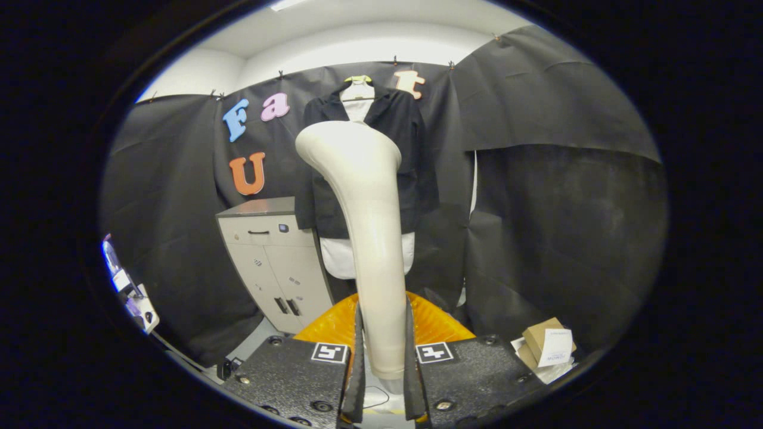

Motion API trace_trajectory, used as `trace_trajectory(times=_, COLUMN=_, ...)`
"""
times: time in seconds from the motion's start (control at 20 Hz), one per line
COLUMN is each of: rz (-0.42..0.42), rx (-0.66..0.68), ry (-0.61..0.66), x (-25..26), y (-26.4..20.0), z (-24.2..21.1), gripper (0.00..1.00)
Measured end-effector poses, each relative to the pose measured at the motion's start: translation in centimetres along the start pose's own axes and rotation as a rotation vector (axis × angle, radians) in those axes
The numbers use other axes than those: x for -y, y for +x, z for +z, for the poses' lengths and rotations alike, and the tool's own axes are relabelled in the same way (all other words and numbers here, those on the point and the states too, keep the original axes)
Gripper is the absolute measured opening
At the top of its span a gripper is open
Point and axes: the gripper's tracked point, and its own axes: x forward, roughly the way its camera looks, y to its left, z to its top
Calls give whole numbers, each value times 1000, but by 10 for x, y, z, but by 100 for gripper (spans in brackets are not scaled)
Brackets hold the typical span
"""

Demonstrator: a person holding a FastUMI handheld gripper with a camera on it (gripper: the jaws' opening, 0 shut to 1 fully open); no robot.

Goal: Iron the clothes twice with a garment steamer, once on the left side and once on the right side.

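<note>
A cream garment steamer (372,226) stands upright between my fingers, its curved head reaching up in front of the clothes. My gripper (382,351) is shut on the steamer's handle, both fingers pressing its sides. Beyond it, a black jacket (411,155) over a white shirt (357,106) hangs on a hanger against the booth's wall. The steamer's head is apart from the jacket and hides the middle of it.
A grey cabinet (271,262) stands left of the hanging clothes. An orange ribbed object (438,322) lies just beyond my fingers. Cardboard boxes (545,345) sit at the lower right. Some gear (128,286) is at the far left.
</note>
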Motion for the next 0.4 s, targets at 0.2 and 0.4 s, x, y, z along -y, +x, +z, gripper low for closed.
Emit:
trace_trajectory(times=0.2, rz=-3, rx=-14, ry=5, x=-4, y=11, z=-3, gripper=29)
trace_trajectory(times=0.4, rz=-1, rx=-20, ry=-4, x=-6, y=19, z=-3, gripper=29)
